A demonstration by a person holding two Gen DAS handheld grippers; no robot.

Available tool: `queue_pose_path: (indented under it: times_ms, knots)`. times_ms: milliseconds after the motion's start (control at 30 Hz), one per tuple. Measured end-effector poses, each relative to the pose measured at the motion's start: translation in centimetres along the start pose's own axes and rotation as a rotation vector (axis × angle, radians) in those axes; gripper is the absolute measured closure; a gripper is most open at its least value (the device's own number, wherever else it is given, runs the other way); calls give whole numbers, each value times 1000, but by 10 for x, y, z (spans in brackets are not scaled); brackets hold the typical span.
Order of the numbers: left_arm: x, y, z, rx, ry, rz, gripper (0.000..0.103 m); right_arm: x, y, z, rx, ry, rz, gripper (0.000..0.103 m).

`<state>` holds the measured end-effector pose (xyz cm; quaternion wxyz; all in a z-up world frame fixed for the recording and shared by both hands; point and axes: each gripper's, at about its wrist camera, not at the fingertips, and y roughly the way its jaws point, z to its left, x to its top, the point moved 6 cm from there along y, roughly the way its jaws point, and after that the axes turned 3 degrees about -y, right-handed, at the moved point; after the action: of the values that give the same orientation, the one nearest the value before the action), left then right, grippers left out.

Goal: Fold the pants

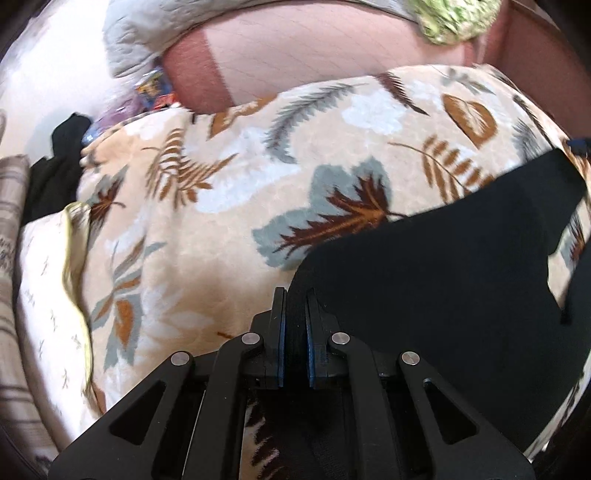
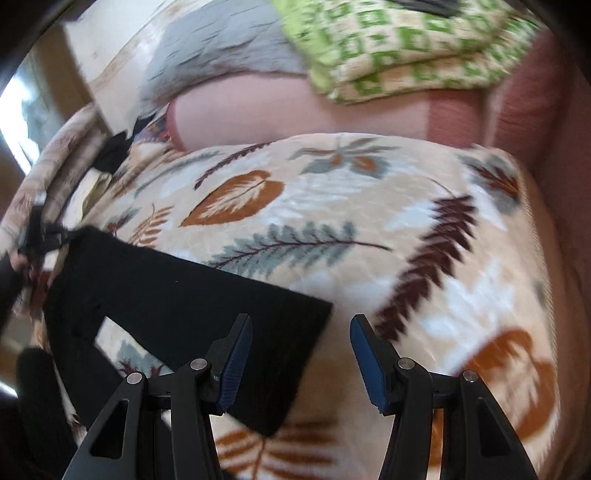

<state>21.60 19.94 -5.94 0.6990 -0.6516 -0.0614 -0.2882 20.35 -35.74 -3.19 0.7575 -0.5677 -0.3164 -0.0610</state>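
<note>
At the far left of the left wrist view we saw a striped cushion (image 1: 13, 206), and just beside it a pale pillow (image 1: 48, 280) lying against the edge of the leaf-patterned blanket (image 1: 207, 206). Beyond the pillow sat a dark bundle of cloth (image 1: 55, 162), too blurred for us to name. Moving right, our left gripper (image 1: 295, 314) had its jaws drawn narrow around an edge of the black pants (image 1: 443, 280), a strip of dark fabric pinched between the blue pads (image 1: 281, 343). From there the pants spread away to the right across the near part of the blanket. On the far side lay a pink surface (image 1: 314, 59), with a grey quilt (image 1: 129, 40) at its left and a green patterned cloth (image 1: 458, 18) at its right.

In the right wrist view the pants (image 2: 177, 295) lay on the left half of the blanket (image 2: 424, 229), with a patch of blanket showing through a gap between two parts of the black cloth. Our right gripper (image 2: 301, 336) stood wide apart and held nothing; its left finger (image 2: 236, 354) overlapped the near right corner of the pants, while its right finger hung over bare blanket. Far behind lay the folded green checked cloth (image 2: 406, 55).
</note>
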Motion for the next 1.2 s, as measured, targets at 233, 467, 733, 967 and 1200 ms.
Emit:
queue_pose_path:
  times_ms: [233,467,733,967,1200]
  knots:
    - [1,-3,-1,32,-38,-14,96,4,49,-12,42,14,58,50]
    - [3,-3,-2,50,-49,-12,96,6,46,-7,31,-62,21,98]
    - [-13,-47,-13,69,27,-89,97,-5,-19,38,-47,-289,-45,99]
    - [-78,-85,-33,71,113,-101,98,-63,-75,100,-59,-437,-44,99]
    - [-170,-89,-39,12,106,-10,98,-150,-90,127,-102,-500,41,99]
